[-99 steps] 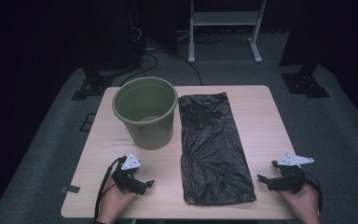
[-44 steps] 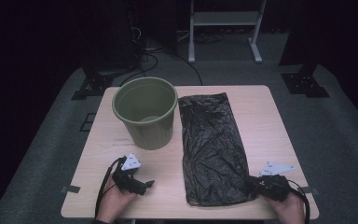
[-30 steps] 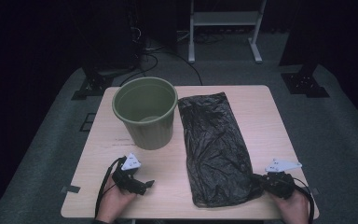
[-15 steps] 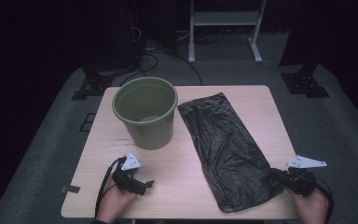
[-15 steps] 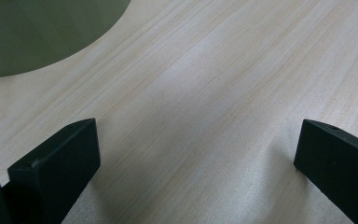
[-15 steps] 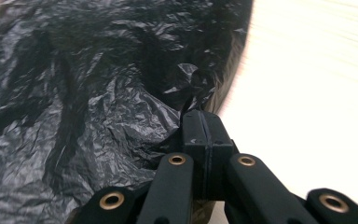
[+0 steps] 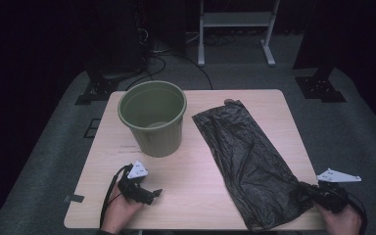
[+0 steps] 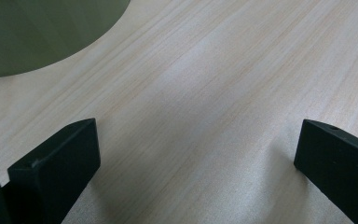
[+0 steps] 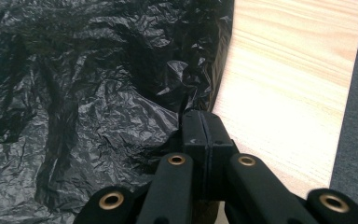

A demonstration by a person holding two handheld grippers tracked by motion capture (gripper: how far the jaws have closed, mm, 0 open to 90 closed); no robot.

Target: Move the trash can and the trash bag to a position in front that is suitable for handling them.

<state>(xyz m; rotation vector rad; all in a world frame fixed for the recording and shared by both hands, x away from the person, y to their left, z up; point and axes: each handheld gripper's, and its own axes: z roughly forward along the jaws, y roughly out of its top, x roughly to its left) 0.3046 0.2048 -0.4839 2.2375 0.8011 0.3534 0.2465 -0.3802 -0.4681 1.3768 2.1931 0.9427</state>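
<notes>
Right jaws pinch the black bag [image 7: 249, 161]; left gape; green bin [image 7: 152, 117] seemingly empty.

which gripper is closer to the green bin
Left. The left gripper rests on the table just in front of the green bin, apart from it. The right gripper is across the table, pinching the black bag's near corner.

Counted on one table [image 7: 196, 186]: one green bin [image 7: 152, 117], one black bag [image 7: 252, 159], two grippers, left gripper [image 7: 149, 194] and right gripper [image 7: 306, 188], and two hands.
</notes>
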